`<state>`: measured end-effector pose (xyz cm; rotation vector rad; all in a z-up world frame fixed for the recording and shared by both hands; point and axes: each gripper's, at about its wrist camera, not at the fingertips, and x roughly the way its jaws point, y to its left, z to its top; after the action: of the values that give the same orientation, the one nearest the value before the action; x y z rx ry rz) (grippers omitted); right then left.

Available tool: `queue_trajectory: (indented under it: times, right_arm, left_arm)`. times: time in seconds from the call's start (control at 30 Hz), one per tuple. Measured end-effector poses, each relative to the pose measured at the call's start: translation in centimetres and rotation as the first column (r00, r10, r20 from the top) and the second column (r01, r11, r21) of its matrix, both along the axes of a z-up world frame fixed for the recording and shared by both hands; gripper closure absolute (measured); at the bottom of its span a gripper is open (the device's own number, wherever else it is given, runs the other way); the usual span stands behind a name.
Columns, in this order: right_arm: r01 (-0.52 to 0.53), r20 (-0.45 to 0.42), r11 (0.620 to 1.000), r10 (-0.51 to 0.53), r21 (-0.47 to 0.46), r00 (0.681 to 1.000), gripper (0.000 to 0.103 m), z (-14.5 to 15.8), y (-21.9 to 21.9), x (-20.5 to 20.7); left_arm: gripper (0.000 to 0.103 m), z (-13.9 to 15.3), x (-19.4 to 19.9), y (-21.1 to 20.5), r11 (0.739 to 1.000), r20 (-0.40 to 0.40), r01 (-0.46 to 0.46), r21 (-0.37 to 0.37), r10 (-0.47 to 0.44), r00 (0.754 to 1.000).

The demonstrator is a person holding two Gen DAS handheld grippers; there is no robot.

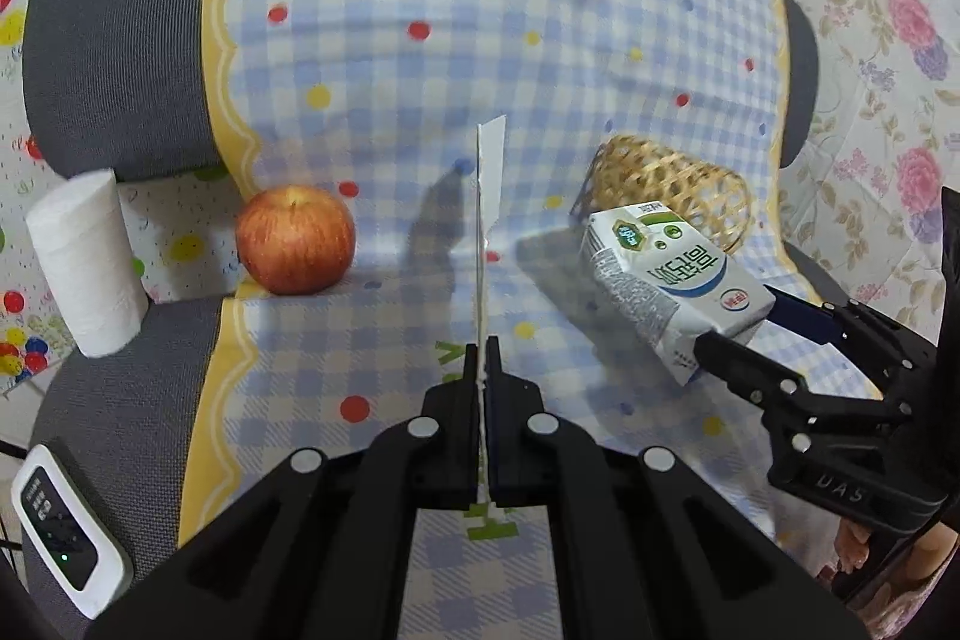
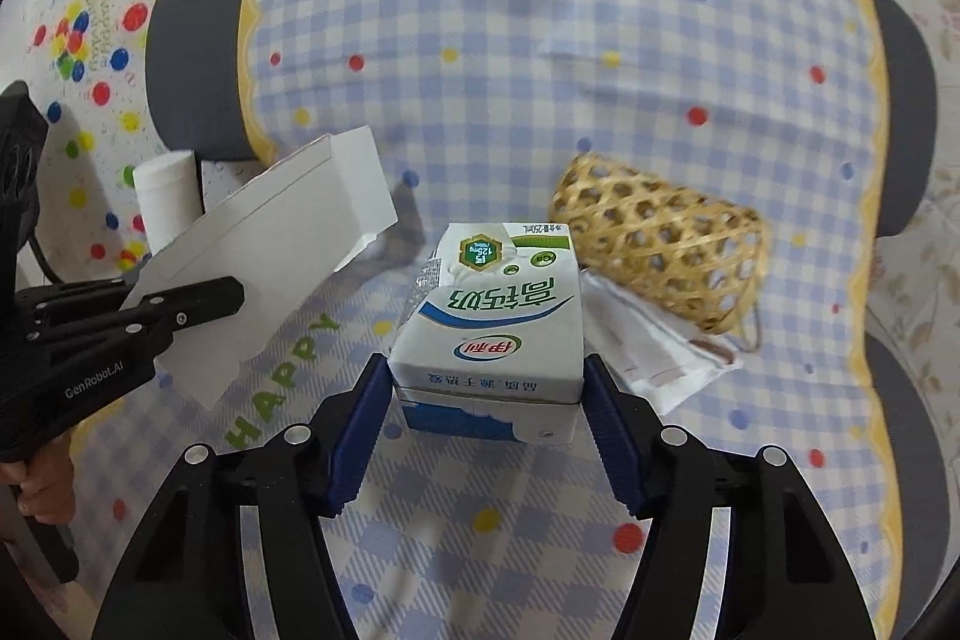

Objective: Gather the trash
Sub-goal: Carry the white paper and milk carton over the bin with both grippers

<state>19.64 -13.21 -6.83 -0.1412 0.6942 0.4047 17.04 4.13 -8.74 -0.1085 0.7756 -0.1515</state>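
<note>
Left wrist view: left claw is pinching a flat cardboard piece edge-on, while right claw is gripping a milk carton beside the tipped wicker basket.

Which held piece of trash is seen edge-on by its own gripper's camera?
The flat white cardboard piece pinched in the left gripper; it shows only a thin edge there, while the milk carton in the right gripper shows its printed face.

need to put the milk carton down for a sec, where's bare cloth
Bare checked cloth lies between the apple and the basket, and up the backrest. It is crowded beside the basket, where a face mask lies.
</note>
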Motion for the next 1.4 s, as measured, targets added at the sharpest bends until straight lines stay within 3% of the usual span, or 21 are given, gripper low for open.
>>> queue_trajectory:
  times: [0.5, 0.9, 1.13, 1.4]
  right_arm:
    - [0.157, 0.098, 0.981, -0.168, 0.111, 0.981, 0.038, 4.2, -7.7, -8.2]
    - [0.337, 0.097, 0.932, -0.35, 0.129, 0.932, 0.038, 3.6, -15.3, -16.8]
    - [0.448, 0.099, 0.887, -0.459, 0.109, 0.883, 0.038, 3.3, -19.4, -23.1]
    - [0.604, 0.061, 0.792, -0.61, 0.084, 0.79, 0.038, 1.2, -24.6, -30.3]
  left_arm:
    - [0.103, 3.2, -4.6, -6.4, 0.99, 0.073, 0.139, 0.008, -0.139, 0.988]
    - [0.103, 3.4, -10.0, -14.4, 0.952, 0.09, 0.307, 0.017, -0.307, 0.947]
    - [0.103, 3.2, -14.4, -19.2, 0.901, 0.099, 0.435, 0.006, -0.433, 0.896]
    - [0.103, 1.6, -19.2, -25.7, 0.801, 0.074, 0.598, 0.001, -0.597, 0.799]
